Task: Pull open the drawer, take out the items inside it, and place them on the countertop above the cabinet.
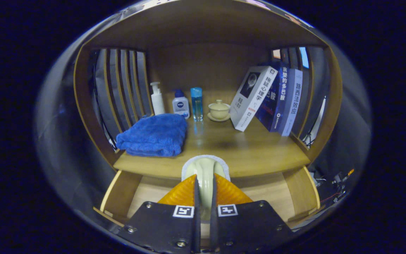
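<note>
Your jaws pinch pale brush (pixel 204 169) by handle, lower centre of frame, head raised above open drawer (pixel 146 192) at counter (pixel 259 151) front edge. Narrow grip steadies it for set-down. Bare wood ahead, right of blue towel (pixel 152 134): likely drop spot.

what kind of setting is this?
Looks like a mock household cabinet: wooden countertop holding toiletry bottles, folded blue towel, books; open drawer below. Gripper shut on a pale brush-like item.
</note>
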